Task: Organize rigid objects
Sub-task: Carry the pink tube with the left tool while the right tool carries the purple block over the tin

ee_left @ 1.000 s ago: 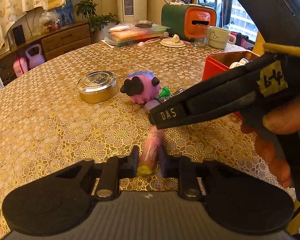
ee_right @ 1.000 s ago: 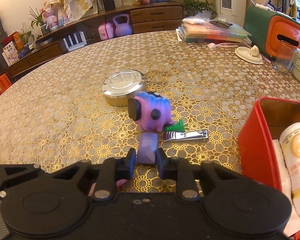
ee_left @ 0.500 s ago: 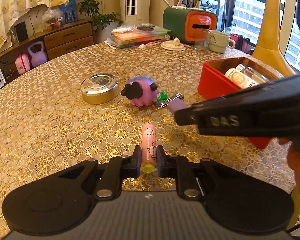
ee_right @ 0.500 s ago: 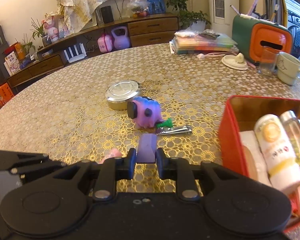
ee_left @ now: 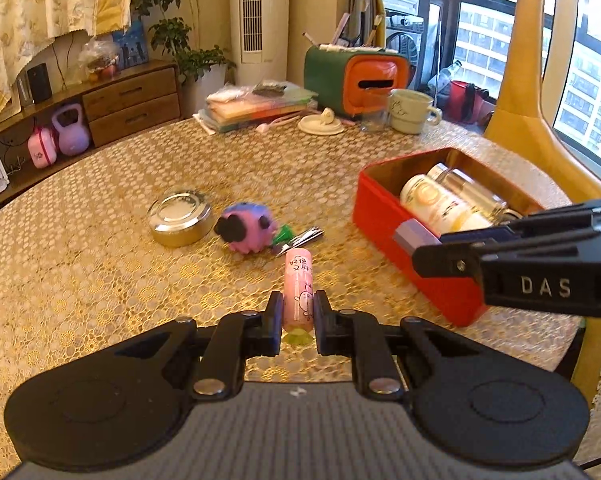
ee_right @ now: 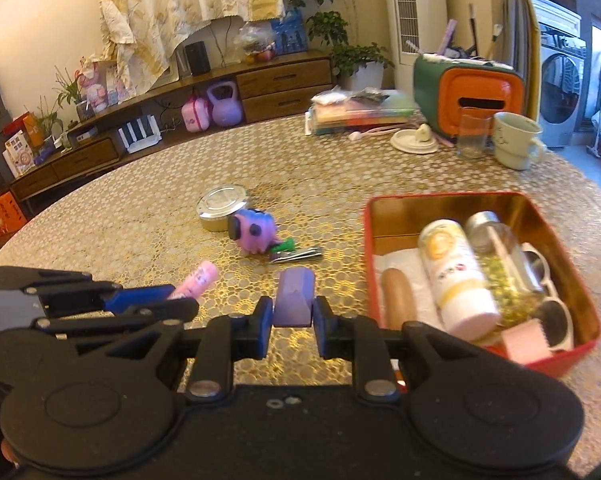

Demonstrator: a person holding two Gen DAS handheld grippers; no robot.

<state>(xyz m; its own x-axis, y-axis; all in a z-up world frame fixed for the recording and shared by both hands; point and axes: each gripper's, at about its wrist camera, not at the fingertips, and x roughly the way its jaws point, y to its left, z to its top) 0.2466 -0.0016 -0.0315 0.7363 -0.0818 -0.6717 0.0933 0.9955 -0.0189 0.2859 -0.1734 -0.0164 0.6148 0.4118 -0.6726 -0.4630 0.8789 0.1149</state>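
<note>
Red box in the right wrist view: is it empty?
No. The red box already holds a white bottle, a glass jar and other small items.

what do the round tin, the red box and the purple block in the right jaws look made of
Round tin: metal, with a shiny silver lid and gold wall.
Red box: probably painted tin, glossy red outside, reflective gold inside.
Purple block: matte, smooth; plastic or rubber, can't tell which.

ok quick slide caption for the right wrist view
Right gripper carries a purple block toward the red tin; beside it the left gripper holds a pink tube.
</note>
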